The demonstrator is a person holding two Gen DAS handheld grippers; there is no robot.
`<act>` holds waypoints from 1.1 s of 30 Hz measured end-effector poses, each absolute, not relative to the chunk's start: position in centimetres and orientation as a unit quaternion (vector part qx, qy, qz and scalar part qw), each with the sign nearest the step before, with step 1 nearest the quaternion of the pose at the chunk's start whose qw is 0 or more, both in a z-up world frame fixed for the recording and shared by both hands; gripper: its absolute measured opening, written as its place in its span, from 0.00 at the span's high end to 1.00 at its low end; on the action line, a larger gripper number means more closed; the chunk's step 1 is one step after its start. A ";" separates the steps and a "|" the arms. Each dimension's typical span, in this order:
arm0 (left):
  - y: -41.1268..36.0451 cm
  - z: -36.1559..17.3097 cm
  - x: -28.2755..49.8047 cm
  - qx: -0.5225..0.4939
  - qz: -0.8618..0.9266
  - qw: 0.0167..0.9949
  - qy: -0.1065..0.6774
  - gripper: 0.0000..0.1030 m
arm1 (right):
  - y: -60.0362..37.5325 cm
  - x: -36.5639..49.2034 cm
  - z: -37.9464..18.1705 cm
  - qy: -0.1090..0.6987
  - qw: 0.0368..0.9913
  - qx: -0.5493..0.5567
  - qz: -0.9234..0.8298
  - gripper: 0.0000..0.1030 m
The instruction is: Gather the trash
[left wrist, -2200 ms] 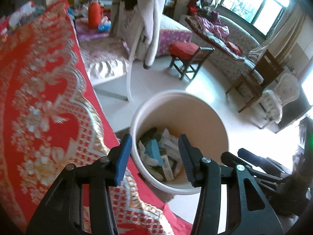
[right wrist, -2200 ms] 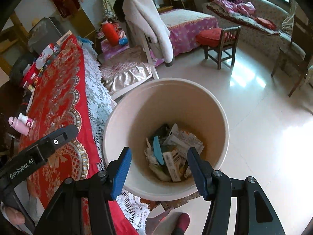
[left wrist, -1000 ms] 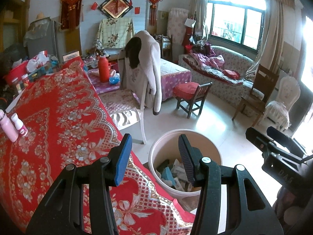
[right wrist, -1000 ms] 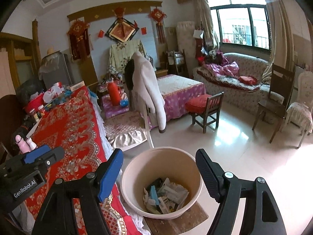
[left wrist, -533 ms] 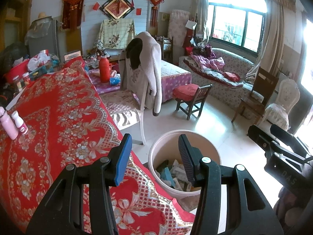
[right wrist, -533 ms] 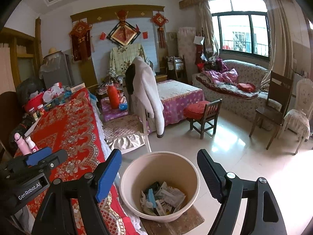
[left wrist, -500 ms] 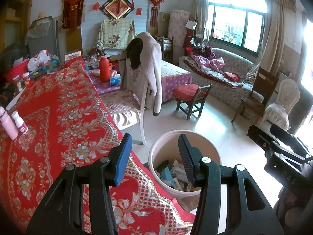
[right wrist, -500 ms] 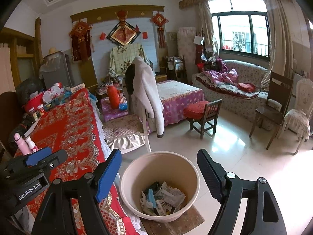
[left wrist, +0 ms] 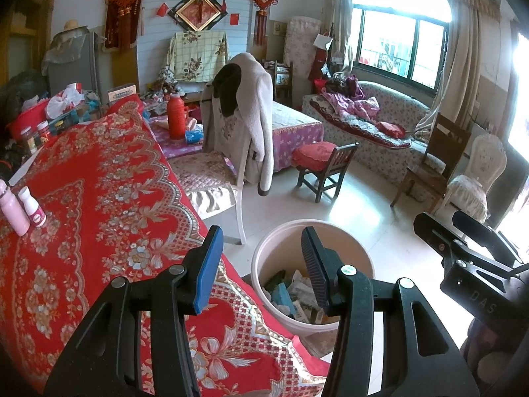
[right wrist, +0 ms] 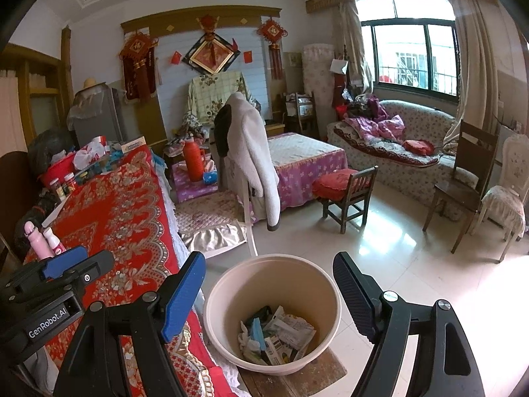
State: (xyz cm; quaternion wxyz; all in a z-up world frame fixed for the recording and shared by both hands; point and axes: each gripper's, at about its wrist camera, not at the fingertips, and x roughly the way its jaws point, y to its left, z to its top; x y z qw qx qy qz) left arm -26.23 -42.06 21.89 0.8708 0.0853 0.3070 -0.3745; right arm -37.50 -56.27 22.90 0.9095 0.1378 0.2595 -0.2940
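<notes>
A beige plastic bucket [right wrist: 274,274] [left wrist: 264,251] stands on the floor beside the table, with paper wrappers and small boxes [right wrist: 277,337] [left wrist: 291,294] lying in its bottom. My right gripper [right wrist: 269,292] hovers above the bucket, open wide, nothing between its fingers. My left gripper [left wrist: 261,258] hangs over the table edge next to the bucket, partly open and empty. The left gripper's body [right wrist: 49,287] shows at the lower left of the right wrist view; the right gripper's body [left wrist: 469,258] shows at the right of the left wrist view.
A red patterned cloth covers the table [left wrist: 82,198] [right wrist: 115,205]. Two small pink and white bottles [left wrist: 20,208] [right wrist: 43,238] stand on it, with clutter at its far end. A chair draped with a white coat [left wrist: 244,125] [right wrist: 251,158], a red-cushioned stool [left wrist: 320,162] and a sofa [right wrist: 396,145] stand beyond.
Compared with two seconds ago both grippers have pulled up and back from the bucket's mouth. Over the last second nothing has visibly moved.
</notes>
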 end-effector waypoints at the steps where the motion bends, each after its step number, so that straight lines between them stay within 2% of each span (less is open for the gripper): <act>1: -42.1 21.9 -26.2 0.085 -0.375 0.871 0.307 0.54 | -56.3 -37.5 22.9 0.260 0.909 0.138 -0.294 0.25; 33: -42.7 20.7 -26.4 0.085 -0.375 0.867 0.316 0.54 | -57.0 -37.0 21.7 0.269 0.908 0.133 -0.293 0.25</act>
